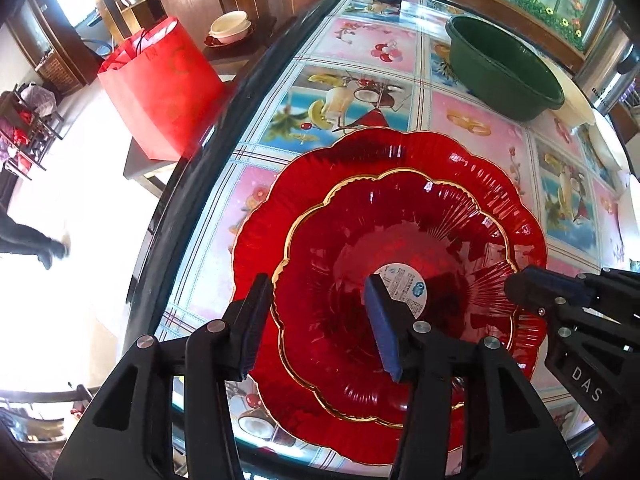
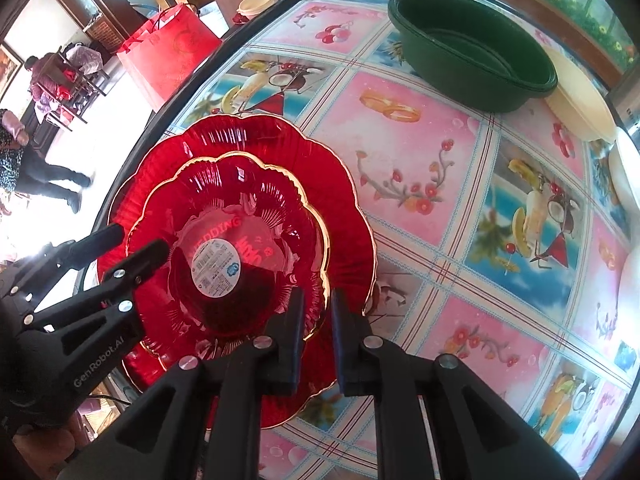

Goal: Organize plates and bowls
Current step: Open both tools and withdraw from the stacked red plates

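left wrist view looks down on a red bowl (image 1: pixel 384 280) nested in a wider red plate (image 1: pixel 400 152), both on the table (image 1: pixel 460 116) near its dark edge. taking the bowl as the landmark: the left gripper (image 1: pixel 316 324) is spread wide, one finger outside the bowl's gilt rim and the other over its inside by the round sticker (image 1: pixel 404 284), straddling the wall so a squeeze would catch it. the right gripper (image 2: pixel 316 336) sits at the bowl's opposite rim with its jaws drawn near together; whether they actually pinch the rim i cannot tell. stacking small in large likely keeps the set compact. beyond the bowl, well apart, stands a green basin (image 2: pixel 472 52); off the table past its edge is a red bag (image 1: pixel 160 88).
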Demonstrator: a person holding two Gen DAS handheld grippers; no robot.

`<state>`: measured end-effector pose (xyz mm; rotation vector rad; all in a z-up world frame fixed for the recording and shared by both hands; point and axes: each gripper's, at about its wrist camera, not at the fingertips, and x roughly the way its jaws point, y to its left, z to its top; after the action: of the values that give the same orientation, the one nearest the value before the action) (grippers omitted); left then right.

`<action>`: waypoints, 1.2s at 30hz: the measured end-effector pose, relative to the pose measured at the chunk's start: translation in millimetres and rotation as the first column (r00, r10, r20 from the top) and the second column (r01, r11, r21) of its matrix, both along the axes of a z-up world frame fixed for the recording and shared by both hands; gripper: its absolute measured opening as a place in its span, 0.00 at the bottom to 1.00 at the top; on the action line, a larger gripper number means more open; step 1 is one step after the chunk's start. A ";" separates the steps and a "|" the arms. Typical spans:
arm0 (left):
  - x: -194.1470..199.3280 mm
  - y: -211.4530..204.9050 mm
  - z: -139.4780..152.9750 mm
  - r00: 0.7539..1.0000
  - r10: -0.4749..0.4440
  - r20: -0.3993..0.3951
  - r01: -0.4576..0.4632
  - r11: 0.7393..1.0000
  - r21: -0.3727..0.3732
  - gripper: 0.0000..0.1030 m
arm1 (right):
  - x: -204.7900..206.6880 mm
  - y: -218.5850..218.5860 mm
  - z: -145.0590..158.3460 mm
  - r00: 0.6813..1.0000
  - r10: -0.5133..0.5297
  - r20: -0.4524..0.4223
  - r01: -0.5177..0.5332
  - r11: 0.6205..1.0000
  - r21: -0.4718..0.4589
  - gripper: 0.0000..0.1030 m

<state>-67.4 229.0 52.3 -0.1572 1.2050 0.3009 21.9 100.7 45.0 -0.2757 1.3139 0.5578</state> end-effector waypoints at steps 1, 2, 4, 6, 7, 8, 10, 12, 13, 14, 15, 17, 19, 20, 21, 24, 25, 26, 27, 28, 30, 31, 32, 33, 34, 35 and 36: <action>0.1 -0.3 0.8 1.000 0.000 0.003 0.000 1.000 0.000 0.47 | -0.3 -0.8 0.4 1.000 -0.001 -0.002 0.001 1.000 0.004 0.11; 0.1 -0.7 1.4 1.000 0.000 0.006 0.000 1.000 0.001 0.47 | -0.4 -1.7 0.9 1.000 -0.004 -0.004 0.004 1.000 0.009 0.11; 0.8 -1.6 3.6 1.000 -0.002 0.010 0.002 1.000 0.001 0.47 | -0.8 -4.8 2.7 1.000 -0.011 -0.005 0.011 1.000 0.024 0.11; 1.5 -3.1 6.5 1.000 -0.004 0.018 0.004 1.000 0.002 0.47 | -0.8 -8.4 5.5 1.000 -0.022 -0.006 0.022 0.999 0.043 0.11; 2.7 -4.9 8.9 1.000 -0.007 0.025 0.007 1.000 0.002 0.47 | -0.5 -10.5 7.6 1.000 -0.026 -0.007 0.026 0.998 0.056 0.11; 3.2 -5.9 10.5 1.000 -0.009 0.027 0.009 1.000 0.003 0.47 | 0.0 -11.9 9.2 1.000 -0.027 -0.007 0.028 0.998 0.062 0.11; 6.1 -10.0 15.1 0.999 -0.017 0.038 0.017 1.000 0.002 0.47 | 1.0 -16.2 14.8 0.999 -0.036 0.002 0.036 0.996 0.082 0.11; 9.5 -13.6 19.0 0.999 -0.021 0.046 0.021 1.000 -0.001 0.47 | 2.8 -20.4 19.4 0.999 -0.047 0.005 0.047 0.995 0.094 0.11; 12.7 -16.4 22.1 0.998 -0.023 0.054 0.024 1.000 -0.008 0.47 | 4.4 -23.5 22.7 0.998 -0.055 0.009 0.053 0.993 0.103 0.11; 15.5 -18.7 24.5 0.998 -0.026 0.059 0.027 1.000 -0.012 0.47 | 5.5 -25.8 25.7 0.998 -0.061 0.014 0.059 0.992 0.109 0.11; 17.9 -20.5 26.3 0.998 -0.029 0.063 0.030 0.999 -0.012 0.47 | 8.0 -29.7 29.6 0.997 -0.070 0.022 0.067 0.991 0.116 0.11; 24.1 -26.1 31.8 0.996 -0.039 0.075 0.040 0.999 -0.011 0.51 | 11.7 -35.5 35.2 0.996 -0.085 0.031 0.080 0.989 0.126 0.12; 30.8 -33.3 38.0 0.995 -0.050 0.092 0.052 0.999 -0.014 0.56 | 18.0 -46.0 41.0 0.993 -0.111 0.037 0.104 0.984 0.142 0.12; 34.4 -37.8 41.8 0.993 -0.057 0.104 0.059 0.998 -0.015 0.57 | 19.5 -50.0 42.7 0.992 -0.121 0.040 0.114 0.982 0.149 0.12; 37.8 -41.6 44.8 0.992 -0.064 0.112 0.066 0.998 -0.015 0.57 | 23.2 -57.4 45.5 0.989 -0.139 0.043 0.131 0.978 0.163 0.12; 48.5 -54.3 51.3 0.989 -0.083 0.124 0.086 0.996 -0.018 0.57 | 30.8 -73.0 50.4 0.983 -0.177 0.052 0.165 0.971 0.174 0.18; 53.5 -59.2 53.0 0.988 -0.092 0.127 0.095 0.995 -0.022 0.57 | 34.3 -79.5 51.5 0.980 -0.191 0.053 0.179 0.968 0.178 0.19; 58.9 -63.7 54.6 0.987 -0.100 0.129 0.104 0.994 -0.024 0.57 | 37.3 -84.5 52.1 0.978 -0.203 0.053 0.190 0.965 0.182 0.20; 64.2 -67.5 56.2 0.986 -0.105 0.131 0.109 0.994 -0.025 0.57 | 41.5 -91.0 52.8 0.975 -0.218 0.052 0.205 0.960 0.189 0.21; 68.3 -70.1 57.6 0.985 -0.110 0.133 0.114 0.993 -0.026 0.57 | 46.1 -97.8 53.6 0.971 -0.234 0.051 0.220 0.956 0.195 0.21; 81.1 -77.6 62.5 0.982 -0.120 0.144 0.125 0.992 -0.029 0.57 | 54.5 -108.7 54.8 0.966 -0.255 0.051 0.240 0.950 0.202 0.22; 86.4 -79.8 64.3 0.982 -0.123 0.145 0.128 0.991 -0.028 0.58 | 60.0 -114.8 55.7 0.962 -0.268 0.054 0.252 0.946 0.204 0.23; 92.4 -82.1 65.8 0.981 -0.126 0.145 0.132 0.991 -0.028 0.62 | 63.9 -120.2 56.4 0.959 -0.278 0.055 0.262 0.943 0.208 0.25; 101.5 -84.8 68.3 0.980 -0.129 0.150 0.136 0.990 -0.033 0.63 | 70.2 -126.9 57.1 0.955 -0.293 0.052 0.276 0.937 0.215 0.27; 107.1 -85.6 69.8 0.980 -0.128 0.154 0.135 0.990 -0.035 0.64 | 74.1 -130.6 57.8 0.952 -0.301 0.050 0.284 0.933 0.222 0.27; 113.4 -86.2 70.7 0.980 -0.125 0.155 0.132 0.991 -0.037 0.64 | 77.8 -134.9 58.4 0.949 -0.310 0.047 0.292 0.928 0.231 0.28; 122.6 -87.2 72.5 0.980 -0.121 0.157 0.129 0.991 -0.041 0.64 | 85.0 -139.3 58.7 0.946 -0.321 0.043 0.303 0.923 0.238 0.28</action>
<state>55.2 141.9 124.8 -0.1456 1.0646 0.1455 106.9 -38.6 103.7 0.1015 1.1729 0.4159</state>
